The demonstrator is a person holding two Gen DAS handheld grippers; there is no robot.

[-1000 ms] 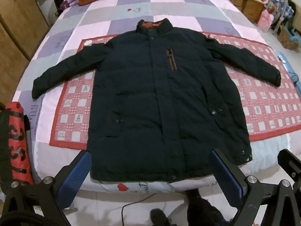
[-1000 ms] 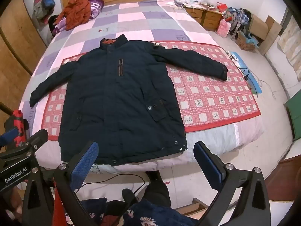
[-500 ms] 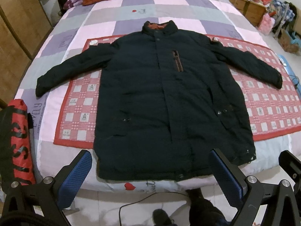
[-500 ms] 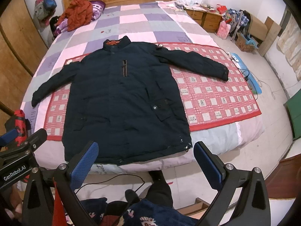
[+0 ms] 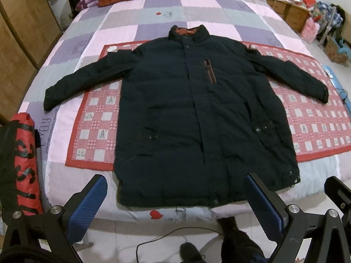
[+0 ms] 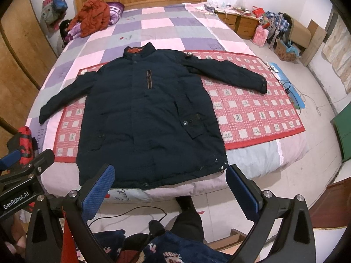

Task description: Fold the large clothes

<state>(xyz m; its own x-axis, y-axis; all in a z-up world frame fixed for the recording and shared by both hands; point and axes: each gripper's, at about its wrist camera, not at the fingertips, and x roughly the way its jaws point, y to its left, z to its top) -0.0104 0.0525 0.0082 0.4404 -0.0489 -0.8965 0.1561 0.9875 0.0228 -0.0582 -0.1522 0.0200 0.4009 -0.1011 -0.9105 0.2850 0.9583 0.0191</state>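
Note:
A large dark navy padded jacket [image 5: 197,114] [image 6: 142,118] lies flat and face up on the bed, both sleeves spread out, collar at the far end, hem at the near edge. It rests on a red checked mat [image 5: 318,122] [image 6: 252,114]. My left gripper [image 5: 177,188] hangs open just short of the hem, nothing between its blue pads. My right gripper [image 6: 170,176] is also open, held above the floor before the hem's right half. The left gripper's black frame [image 6: 24,175] shows at the left of the right wrist view.
The bed has a pink, grey and purple checked quilt [image 5: 197,6] with an orange garment [image 6: 94,15] heaped by the wooden headboard. A red and black object [image 5: 22,164] stands at the left. A cable [image 5: 171,236] and the person's feet are on the floor. Cluttered cabinets [image 6: 241,22] stand at the right.
Both views have drifted: the jacket now sits a little farther up and to the right in each frame. The jacket itself has not moved and both grippers stay open.

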